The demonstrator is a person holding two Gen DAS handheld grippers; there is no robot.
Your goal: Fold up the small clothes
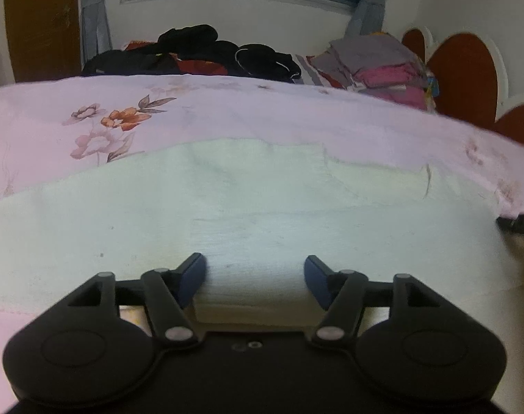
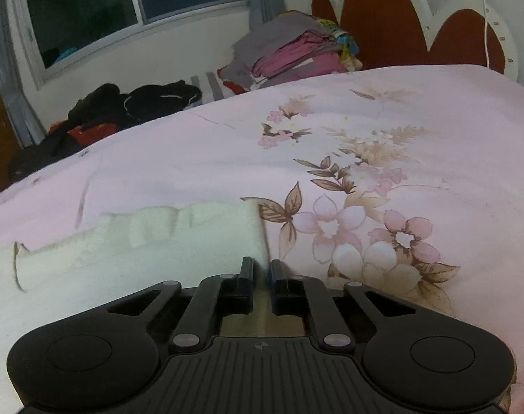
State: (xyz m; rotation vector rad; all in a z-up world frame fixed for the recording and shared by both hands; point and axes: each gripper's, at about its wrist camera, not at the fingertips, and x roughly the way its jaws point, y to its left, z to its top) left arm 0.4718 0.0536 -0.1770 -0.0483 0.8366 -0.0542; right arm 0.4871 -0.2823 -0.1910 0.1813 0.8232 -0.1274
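A white garment (image 1: pixel 227 207) lies spread flat on a pink flowered bedcover (image 1: pixel 227 114). In the left wrist view my left gripper (image 1: pixel 255 274) is open, low over the garment's near part. A folded edge of the cloth lies between its blue pads (image 1: pixel 193 277), and I see no pinch. In the right wrist view the same white garment (image 2: pixel 158 241) ends in a straight right-hand edge. That edge runs down into my right gripper (image 2: pixel 261 267), whose fingers stand almost together, shut on the cloth there. The bedcover (image 2: pixel 365 120) stretches away to the right.
At the far side of the bed a heap of dark clothes (image 1: pixel 200 51) lies beside a stack of folded grey and pink clothes (image 1: pixel 376 65). A red and white scalloped headboard (image 1: pixel 469 69) stands at the right. A window is in the wall behind.
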